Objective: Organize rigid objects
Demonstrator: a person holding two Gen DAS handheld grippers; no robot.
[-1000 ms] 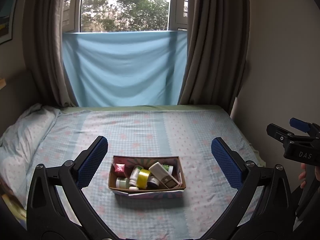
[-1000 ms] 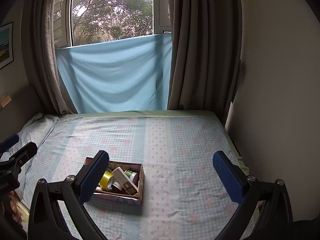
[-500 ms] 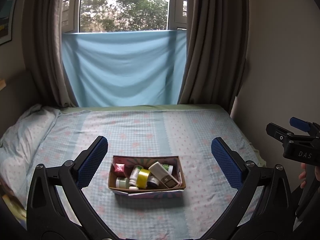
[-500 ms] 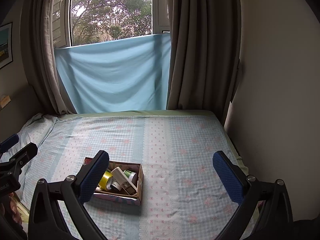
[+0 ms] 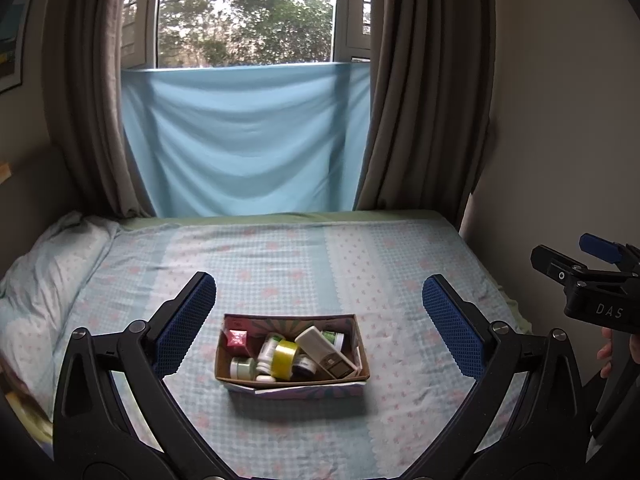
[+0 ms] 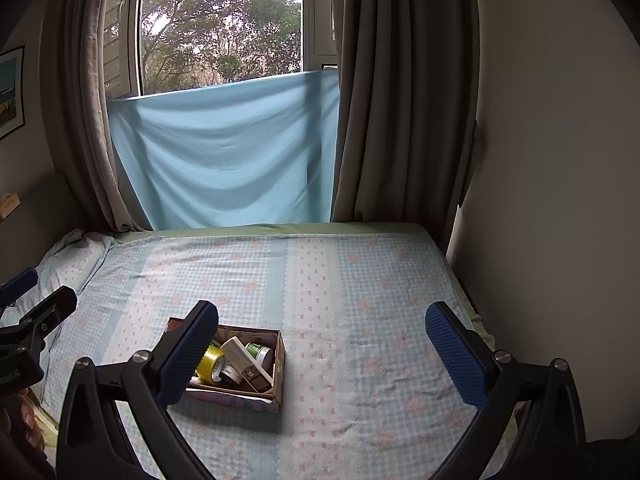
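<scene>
A shallow cardboard box point(image 5: 294, 392) point(image 6: 278, 364) rests on the bed near its front edge. It holds several small items: a yellow tape roll point(image 5: 285, 354) point(image 6: 211, 362), a white bottle lying across the others point(image 5: 316, 344) point(image 6: 240, 356), a red packet point(image 5: 237, 338) and small jars with green labels point(image 5: 242, 368) point(image 6: 258, 351). My left gripper point(image 5: 318, 324) hovers open in front of the box, with the box between its fingers in view. My right gripper point(image 6: 320, 344) is open too, and its left finger point(image 6: 188, 356) covers the box's left part.
The bed has a pale blue checked sheet point(image 5: 320, 264) and a pillow point(image 5: 44, 264) at the left. A light blue cloth point(image 5: 244, 136) hangs under the window between brown curtains. A wall point(image 6: 560, 160) runs along the bed's right side. The other gripper's body shows at each view's edge.
</scene>
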